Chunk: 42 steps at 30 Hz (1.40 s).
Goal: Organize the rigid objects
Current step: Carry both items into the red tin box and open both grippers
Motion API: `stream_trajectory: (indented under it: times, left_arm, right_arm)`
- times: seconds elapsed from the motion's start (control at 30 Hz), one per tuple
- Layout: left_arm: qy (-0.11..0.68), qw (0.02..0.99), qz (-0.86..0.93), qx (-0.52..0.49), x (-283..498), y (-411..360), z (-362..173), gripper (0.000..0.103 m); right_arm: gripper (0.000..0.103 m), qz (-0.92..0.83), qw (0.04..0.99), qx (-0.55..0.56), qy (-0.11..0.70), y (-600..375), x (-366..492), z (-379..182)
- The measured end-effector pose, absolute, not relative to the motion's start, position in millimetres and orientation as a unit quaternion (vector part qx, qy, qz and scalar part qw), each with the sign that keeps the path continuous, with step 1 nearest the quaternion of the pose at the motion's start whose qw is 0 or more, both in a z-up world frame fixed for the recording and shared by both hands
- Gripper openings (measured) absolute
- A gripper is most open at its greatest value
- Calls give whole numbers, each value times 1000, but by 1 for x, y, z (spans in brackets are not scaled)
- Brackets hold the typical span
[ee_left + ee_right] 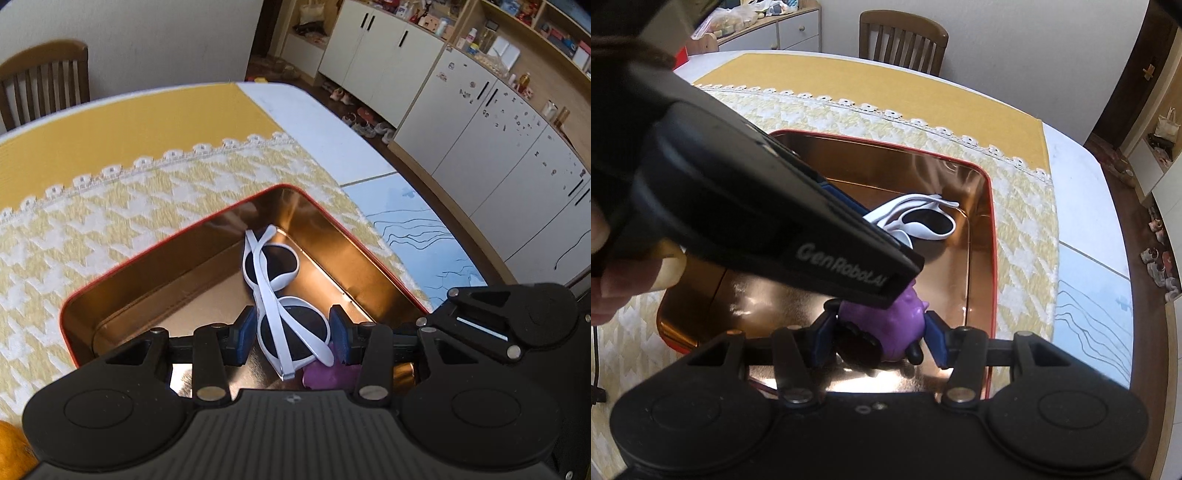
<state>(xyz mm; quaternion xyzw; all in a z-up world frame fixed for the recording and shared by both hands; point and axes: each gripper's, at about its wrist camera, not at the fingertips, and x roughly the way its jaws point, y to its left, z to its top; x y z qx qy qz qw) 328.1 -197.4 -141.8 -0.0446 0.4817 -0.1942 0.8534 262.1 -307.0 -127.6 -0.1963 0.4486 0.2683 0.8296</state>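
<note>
A red-rimmed tin (pixel 166 266) with a shiny gold inside lies open on the cloth. My left gripper (pixel 291 338) hangs over its near end, shut on one lens of the folded white sunglasses (pixel 275 273), which point down into the tin. A purple toy (pixel 325 374) peeks out just below them. In the right wrist view my right gripper (pixel 881 341) is shut on that purple toy (pixel 890 325), low over the floor of the tin (pixel 879 162). The black left gripper (pixel 882 225) crosses above it with the sunglasses (pixel 923 221).
The tin sits on a yellow-and-white houndstooth cloth (pixel 110 221) over a white table (pixel 314 122). A blue mat (pixel 417 229) lies to the right, a wooden chair (pixel 903 40) stands behind the table. An orange object (pixel 11 446) shows at lower left. A hand (pixel 602 280) holds the left gripper.
</note>
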Motion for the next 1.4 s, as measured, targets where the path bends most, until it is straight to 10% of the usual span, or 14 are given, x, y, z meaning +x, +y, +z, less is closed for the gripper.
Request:
stream_trajectory:
  times: [1.4]
  left_arm:
    - [366,923,-109,-55,204,-125,-53,69]
  right_arm:
    - [93,307,866,-94,383,-332,204,-56]
